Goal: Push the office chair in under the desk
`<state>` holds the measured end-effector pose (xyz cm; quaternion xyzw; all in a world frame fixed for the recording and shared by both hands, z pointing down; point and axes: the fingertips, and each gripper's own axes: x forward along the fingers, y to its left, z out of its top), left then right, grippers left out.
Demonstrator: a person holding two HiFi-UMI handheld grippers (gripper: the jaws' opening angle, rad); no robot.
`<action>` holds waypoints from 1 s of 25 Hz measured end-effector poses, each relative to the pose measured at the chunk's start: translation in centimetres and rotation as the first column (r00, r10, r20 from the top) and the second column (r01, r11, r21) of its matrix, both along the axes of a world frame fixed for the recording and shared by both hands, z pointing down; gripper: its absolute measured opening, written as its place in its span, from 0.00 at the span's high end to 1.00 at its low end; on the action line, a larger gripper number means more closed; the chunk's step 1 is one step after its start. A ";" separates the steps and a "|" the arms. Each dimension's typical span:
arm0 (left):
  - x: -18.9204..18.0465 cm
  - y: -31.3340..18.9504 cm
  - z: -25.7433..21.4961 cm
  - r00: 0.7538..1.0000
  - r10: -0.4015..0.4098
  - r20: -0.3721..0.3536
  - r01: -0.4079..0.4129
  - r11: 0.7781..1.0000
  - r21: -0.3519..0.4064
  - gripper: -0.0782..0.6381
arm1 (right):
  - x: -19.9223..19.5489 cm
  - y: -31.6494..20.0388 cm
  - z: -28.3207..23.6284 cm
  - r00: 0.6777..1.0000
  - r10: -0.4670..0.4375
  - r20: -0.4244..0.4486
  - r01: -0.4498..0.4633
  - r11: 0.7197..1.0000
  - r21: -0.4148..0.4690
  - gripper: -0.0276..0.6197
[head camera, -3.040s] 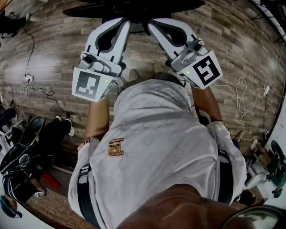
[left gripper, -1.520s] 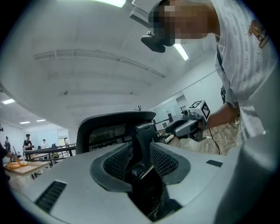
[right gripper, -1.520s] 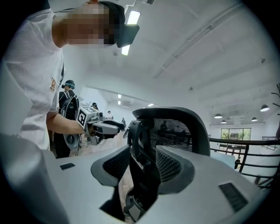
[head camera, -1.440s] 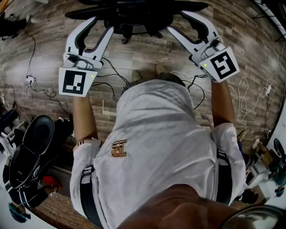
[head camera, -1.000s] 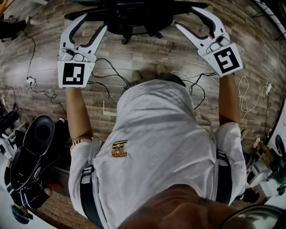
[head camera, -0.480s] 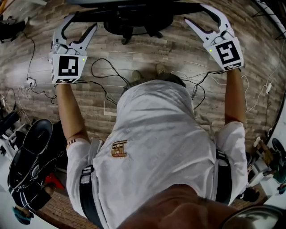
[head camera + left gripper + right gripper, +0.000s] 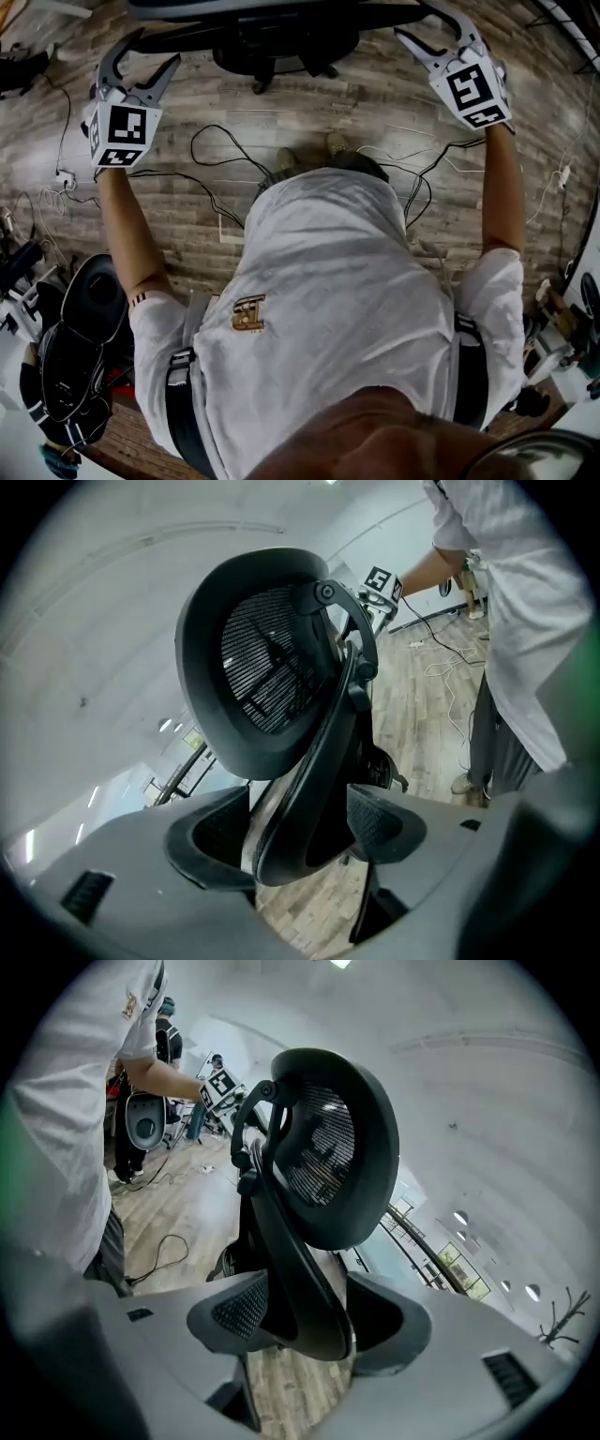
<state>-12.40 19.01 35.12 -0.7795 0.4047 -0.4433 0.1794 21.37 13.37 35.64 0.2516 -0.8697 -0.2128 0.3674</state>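
No readable words are found. A gold emblem [image 7: 246,311] is worn on the person's white shirt [image 7: 356,281], but its letters cannot be made out. Black-and-white square markers are carried on the left marker cube [image 7: 117,136] and the right marker cube [image 7: 472,86].

The wooden floor [image 7: 309,108] is crossed by loose black cables [image 7: 211,141] just ahead of the person's shoes [image 7: 307,155]. A second dark chair [image 7: 75,347] is seen at the lower left, well apart from the work. A pale grey edge [image 7: 281,6] runs along the top of the head view; whether it is the table cannot be told.

The office chair [image 7: 281,42] stands on the floor straight ahead of the person, at the top of the head view, partly beneath that grey edge. It is black, with a curved mesh panel [image 7: 267,667] set on a solid arched frame.

The left claw [image 7: 150,52] is held out beside the chair's left side and the right claw [image 7: 424,21] beside its right side, well apart from each other. The jaws of both are opening and stand wide. In each gripper view the chair's black frame is seen in the gap between the pads and is not clamped.
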 end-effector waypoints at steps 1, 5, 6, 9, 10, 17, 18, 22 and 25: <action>-0.3 -0.2 0.3 1.000 0.002 0.008 -0.002 1.000 -0.011 0.44 | 0.0 -0.3 0.2 1.000 -0.003 -0.017 0.003 1.000 -0.001 0.58; -2.5 -1.5 1.5 1.000 0.006 0.024 -0.005 0.998 -0.055 0.44 | -1.3 -1.9 1.2 0.995 -0.024 -0.099 0.023 1.000 -0.015 0.58; -2.8 -1.8 1.6 1.000 0.008 0.026 -0.007 0.998 -0.065 0.44 | -1.6 -2.3 1.5 0.992 -0.032 -0.120 0.030 0.999 -0.021 0.58; -2.4 -1.9 1.9 0.999 0.021 0.037 -0.018 0.996 -0.092 0.44 | -1.0 -2.2 2.0 0.984 -0.057 -0.170 0.050 0.998 -0.040 0.58; -2.1 -1.7 2.0 0.999 0.026 0.042 -0.022 0.995 -0.100 0.44 | -0.6 -2.0 2.2 0.982 -0.064 -0.180 0.056 0.997 -0.045 0.58; -1.9 -2.3 2.8 0.996 0.063 0.059 -0.054 0.987 -0.149 0.44 | -0.9 -2.3 3.1 0.970 -0.091 -0.226 0.077 0.995 -0.069 0.58; -1.9 -2.4 2.9 0.996 0.071 0.059 -0.062 0.986 -0.155 0.44 | -0.9 -2.4 3.2 0.969 -0.092 -0.231 0.078 0.994 -0.070 0.58; -1.7 -2.6 3.5 0.993 0.103 0.059 -0.090 0.979 -0.182 0.44 | -1.2 -2.8 3.7 0.965 -0.095 -0.246 0.078 0.994 -0.079 0.58; -1.7 -3.0 3.8 0.990 0.123 0.064 -0.110 0.976 -0.186 0.47 | -1.6 -3.1 4.1 0.962 -0.103 -0.253 0.084 0.993 -0.087 0.58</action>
